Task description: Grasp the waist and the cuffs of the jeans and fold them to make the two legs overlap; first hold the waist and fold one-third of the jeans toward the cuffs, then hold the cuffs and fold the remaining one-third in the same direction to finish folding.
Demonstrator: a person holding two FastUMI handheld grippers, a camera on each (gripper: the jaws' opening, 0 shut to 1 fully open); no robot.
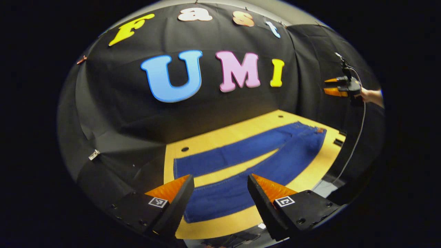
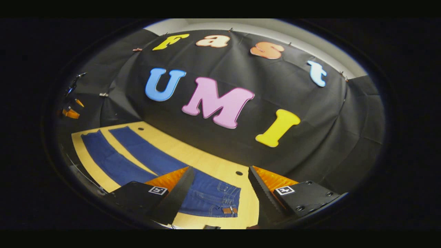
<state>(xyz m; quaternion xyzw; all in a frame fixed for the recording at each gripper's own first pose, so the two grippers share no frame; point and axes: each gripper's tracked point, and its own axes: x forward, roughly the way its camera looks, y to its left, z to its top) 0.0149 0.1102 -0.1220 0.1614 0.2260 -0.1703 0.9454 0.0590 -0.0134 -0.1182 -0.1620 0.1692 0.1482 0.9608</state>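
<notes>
The blue jeans (image 1: 255, 162) lie flat on the wooden table (image 1: 220, 136), legs splayed in a V, not yet overlapped. Their long axis runs between the two grippers: cuffs below the left gripper (image 1: 220, 193), waist (image 2: 215, 201) below the right gripper (image 2: 220, 186). Each hovers above the jeans with fingers apart, holding nothing.

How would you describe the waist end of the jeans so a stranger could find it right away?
On the wooden table lie blue jeans, spread flat with legs apart. Follow the legs to where they join, below the right gripper; that end alone has a brown patch and pockets.
</notes>
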